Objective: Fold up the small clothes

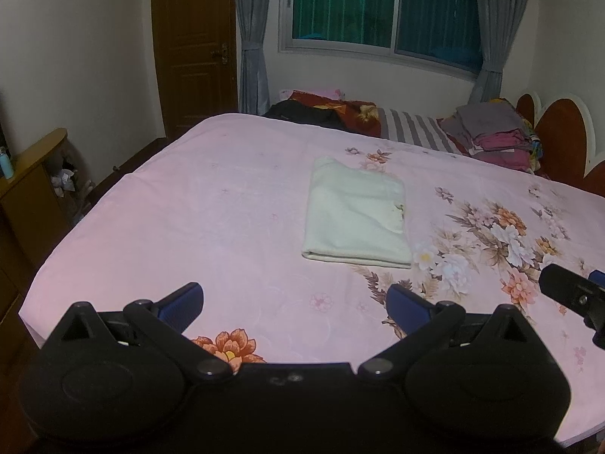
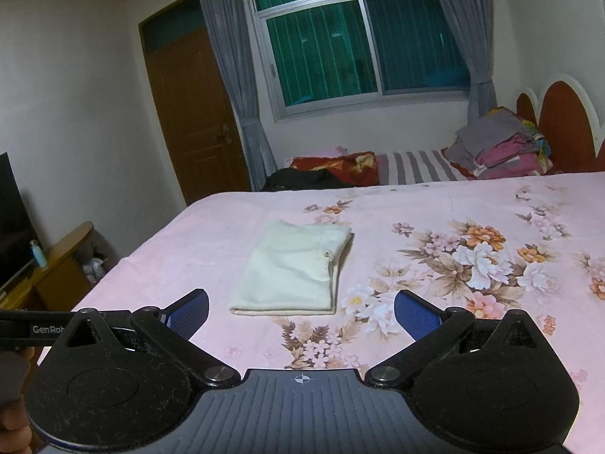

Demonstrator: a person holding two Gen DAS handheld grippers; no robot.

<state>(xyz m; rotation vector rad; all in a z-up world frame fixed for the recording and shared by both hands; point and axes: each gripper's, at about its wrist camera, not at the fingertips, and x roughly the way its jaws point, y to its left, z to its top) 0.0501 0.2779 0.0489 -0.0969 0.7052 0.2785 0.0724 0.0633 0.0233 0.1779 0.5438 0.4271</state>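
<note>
A small cream-white garment (image 1: 357, 213) lies folded into a flat rectangle on the pink floral bed sheet (image 1: 211, 204). It also shows in the right wrist view (image 2: 293, 270). My left gripper (image 1: 295, 304) is open and empty, held above the sheet, short of the garment's near edge. My right gripper (image 2: 301, 312) is open and empty, just short of the garment's near edge. The right gripper's tip shows at the right edge of the left wrist view (image 1: 574, 295). The left gripper's body shows at the left edge of the right wrist view (image 2: 49, 329).
A pile of folded clothes (image 1: 495, 136) sits at the bed's far right by the red headboard (image 1: 563, 128). Dark and red bedding (image 1: 329, 111) and a striped pillow (image 1: 416, 128) lie along the far side. A wooden cabinet (image 1: 34, 174) stands left of the bed.
</note>
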